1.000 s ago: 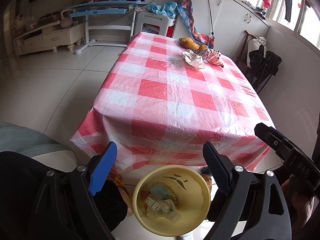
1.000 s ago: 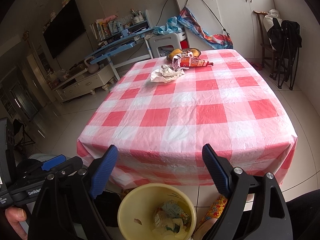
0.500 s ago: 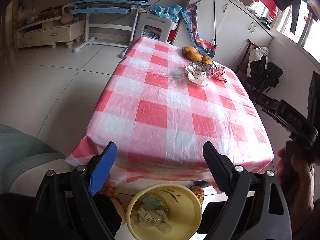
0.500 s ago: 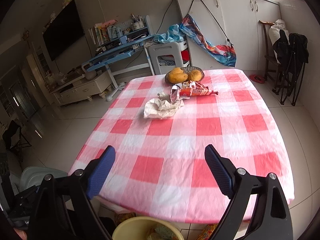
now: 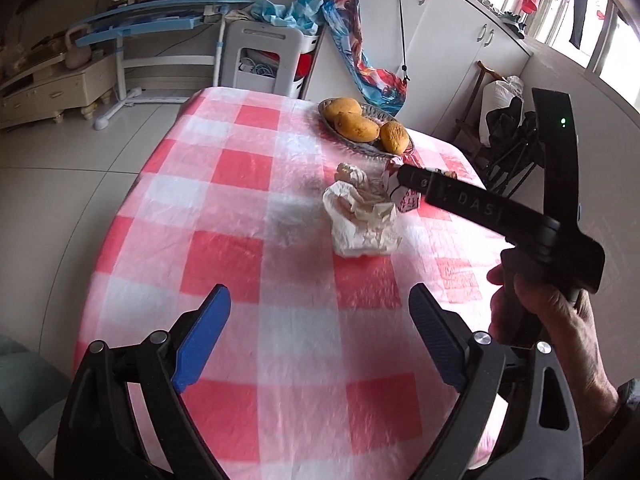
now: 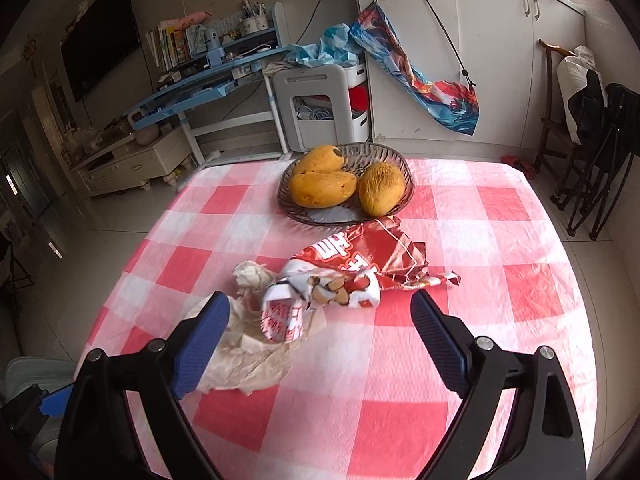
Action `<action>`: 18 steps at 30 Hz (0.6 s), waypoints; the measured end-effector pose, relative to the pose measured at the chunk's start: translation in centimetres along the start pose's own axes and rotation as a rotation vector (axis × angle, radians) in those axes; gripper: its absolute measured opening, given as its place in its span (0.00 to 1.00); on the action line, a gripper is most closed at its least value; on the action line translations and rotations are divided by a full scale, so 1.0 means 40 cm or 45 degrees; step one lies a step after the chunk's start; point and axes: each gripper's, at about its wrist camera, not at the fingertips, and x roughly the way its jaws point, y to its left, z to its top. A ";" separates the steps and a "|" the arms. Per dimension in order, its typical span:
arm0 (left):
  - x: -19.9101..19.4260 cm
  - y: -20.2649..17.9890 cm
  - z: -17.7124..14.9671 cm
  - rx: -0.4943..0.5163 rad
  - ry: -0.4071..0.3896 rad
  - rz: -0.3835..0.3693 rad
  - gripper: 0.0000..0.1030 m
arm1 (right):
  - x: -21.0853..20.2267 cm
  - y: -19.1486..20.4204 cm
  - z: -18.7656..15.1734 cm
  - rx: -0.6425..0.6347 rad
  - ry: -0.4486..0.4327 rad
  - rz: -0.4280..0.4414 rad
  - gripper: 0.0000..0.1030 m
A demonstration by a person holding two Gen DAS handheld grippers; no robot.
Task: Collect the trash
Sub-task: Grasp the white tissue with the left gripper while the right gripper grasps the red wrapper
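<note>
Now: left gripper (image 5: 320, 332) wide, empty | right gripper (image 6: 320, 336) wide, empty, over snack wrapper (image 6: 352, 276) | crumpled paper (image 6: 248, 344) beside, mid-table (image 6: 500, 280)

On the tabletop (image 6: 480, 240) a bowl (image 6: 396, 160) sits toward the far edge with three mangoes (image 6: 322, 188) in it. Just before the bowl lies a snack wrapper (image 6: 352, 268), and a crumpled paper (image 6: 256, 344) lies left of the wrapper, partly under it. Behind the tabletop stand a cabinet (image 6: 500, 60) at the right and a desk (image 6: 208, 80) at the left.
</note>
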 end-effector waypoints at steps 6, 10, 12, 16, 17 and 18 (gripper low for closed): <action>0.133 -0.046 0.092 0.036 0.019 0.008 0.85 | 0.052 -0.039 0.025 0.005 0.073 0.067 0.41; 0.208 -0.055 0.122 0.039 0.071 0.030 0.80 | 0.025 -0.052 0.036 0.015 0.053 0.096 0.25; 0.241 -0.053 0.123 0.053 0.129 0.006 0.48 | 0.004 -0.064 0.038 0.037 0.033 0.105 0.23; 0.213 -0.044 0.121 0.081 0.110 -0.039 0.13 | -0.029 -0.095 0.032 0.137 0.015 0.160 0.22; 0.196 -0.036 0.119 0.076 0.106 -0.044 0.12 | -0.040 -0.102 0.030 0.164 0.008 0.180 0.22; 0.175 -0.028 0.114 0.072 0.103 -0.052 0.10 | -0.050 -0.104 0.030 0.184 0.000 0.195 0.22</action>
